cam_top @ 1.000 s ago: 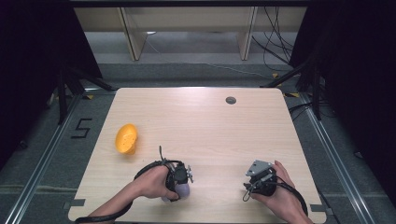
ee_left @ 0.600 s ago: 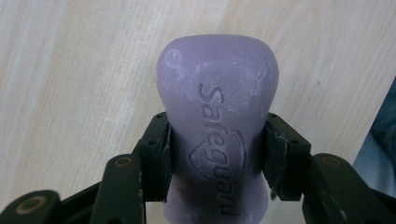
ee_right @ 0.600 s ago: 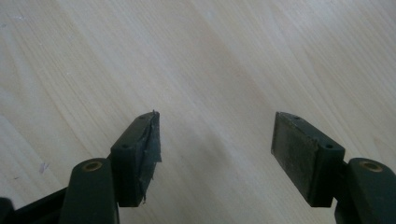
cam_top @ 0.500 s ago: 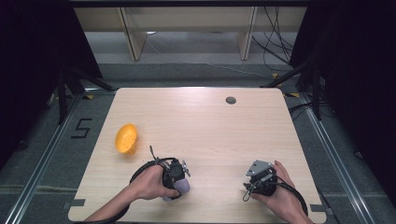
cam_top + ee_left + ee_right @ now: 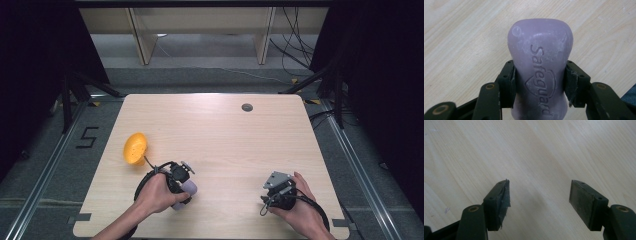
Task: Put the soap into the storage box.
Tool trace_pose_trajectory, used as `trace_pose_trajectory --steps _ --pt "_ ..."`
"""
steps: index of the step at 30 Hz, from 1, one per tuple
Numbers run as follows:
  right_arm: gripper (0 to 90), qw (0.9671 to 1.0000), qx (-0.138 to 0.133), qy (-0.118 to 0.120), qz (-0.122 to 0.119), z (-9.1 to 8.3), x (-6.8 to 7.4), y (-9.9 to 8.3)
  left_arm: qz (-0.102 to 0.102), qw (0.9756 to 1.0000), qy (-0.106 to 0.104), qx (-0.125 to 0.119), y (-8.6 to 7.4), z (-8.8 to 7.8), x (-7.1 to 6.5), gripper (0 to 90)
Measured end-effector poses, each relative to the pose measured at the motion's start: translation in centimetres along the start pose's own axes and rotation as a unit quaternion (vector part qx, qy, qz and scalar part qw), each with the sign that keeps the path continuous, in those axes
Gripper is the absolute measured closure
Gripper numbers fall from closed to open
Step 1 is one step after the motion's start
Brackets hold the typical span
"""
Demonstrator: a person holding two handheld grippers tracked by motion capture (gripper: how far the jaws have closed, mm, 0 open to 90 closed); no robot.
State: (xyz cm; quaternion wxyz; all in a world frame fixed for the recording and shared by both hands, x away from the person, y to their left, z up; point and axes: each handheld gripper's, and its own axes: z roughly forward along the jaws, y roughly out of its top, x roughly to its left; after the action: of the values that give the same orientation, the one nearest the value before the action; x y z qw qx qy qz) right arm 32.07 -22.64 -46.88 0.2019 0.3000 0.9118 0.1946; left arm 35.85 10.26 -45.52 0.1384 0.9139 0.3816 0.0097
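Between the pads: the left gripper (image 5: 540, 82) is clamping a lilac soap bar (image 5: 540, 72) across its narrowed waist, one black pad pressing on each flank, the rounded end jutting past them toward the top of the frame.
Soap position: low and left of centre in the high view, the soap bar (image 5: 184, 192) is sitting in the left gripper (image 5: 181, 186), with pale counter (image 5: 461, 37) showing behind it in the left gripper view; whether it is touching the wood or hanging just clear, I cannot tell.
Surface: the bar is looking dry and chalky, with white scuffs and a raised brand mark on its face; I am judging it fairly slick wherever it is smooth.
Stiffness and weight: I am reading it as a firm, light, solid block that could dent or chip under a hard squeeze.
Where to hold: the waist is looking like the best place, since the wider ends are acting as stops against sliding.
Other gripper: the right gripper (image 5: 540, 197) is standing open over bare counter, nothing between its pads; it is resting at lower right of the high view (image 5: 272, 196).
Farther out: a yellow dish (image 5: 135, 148) is lying up and left of the left hand, near but apart.
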Motion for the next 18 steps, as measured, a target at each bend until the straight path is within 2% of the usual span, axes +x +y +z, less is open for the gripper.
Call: trace_pose_trajectory --steps 3,6,8,11,12,13,14,15,16,17,18 --pt "33.7 1.0 -0.002 -0.003 0.006 0.0 0.1 0.0 -0.006 1.0 -0.002 -0.002 -0.1 -0.2 0.1 49.0" --pt "33.8 1.0 -0.005 -0.004 0.003 -0.1 0.0 0.0 -0.004 1.0 0.008 0.002 -0.2 -0.4 0.4 49.0" --pt "33.8 1.0 -0.006 -0.006 0.003 -0.1 -0.1 0.0 -0.016 0.9999 0.004 -0.004 -0.3 -0.6 0.8 49.0" --pt "33.8 1.0 -0.005 -0.005 0.003 -0.1 -0.1 0.0 -0.019 0.9998 0.008 -0.002 -0.3 -0.8 1.1 49.0" --pt "33.8 1.0 -0.006 -0.004 0.002 -0.1 -0.1 0.0 -0.03 0.9995 0.007 -0.006 -0.4 -0.9 1.5 49.0" --pt "33.8 1.0 -0.006 -0.004 0.002 -0.1 -0.1 0.0 -0.03 0.9995 0.007 -0.006 -0.4 -0.9 1.5 49.0" --pt "33.8 1.0 -0.005 -0.005 0.003 -0.1 -0.1 0.0 -0.041 0.9991 0.007 -0.007 -0.4 -1.0 1.5 49.0" --pt "33.8 1.0 -0.005 -0.005 0.006 -0.1 0.0 0.0 -0.031 0.9994 0.01 -0.008 -0.5 -1.1 1.8 49.0" --pt "33.8 1.0 -0.006 -0.005 0.002 -0.1 -0.1 0.0 -0.03 0.9994 0.013 -0.012 -0.5 -1.2 2.0 49.0" --pt "33.8 1.0 -0.006 -0.005 0.002 -0.1 -0.1 0.0 -0.042 0.999 0.011 -0.009 -0.6 -1.3 2.0 49.0" --pt "33.8 1.0 -0.006 -0.006 0.003 -0.1 -0.1 0.0 -0.032 0.9994 0.012 -0.011 -0.5 -1.4 2.3 49.0"
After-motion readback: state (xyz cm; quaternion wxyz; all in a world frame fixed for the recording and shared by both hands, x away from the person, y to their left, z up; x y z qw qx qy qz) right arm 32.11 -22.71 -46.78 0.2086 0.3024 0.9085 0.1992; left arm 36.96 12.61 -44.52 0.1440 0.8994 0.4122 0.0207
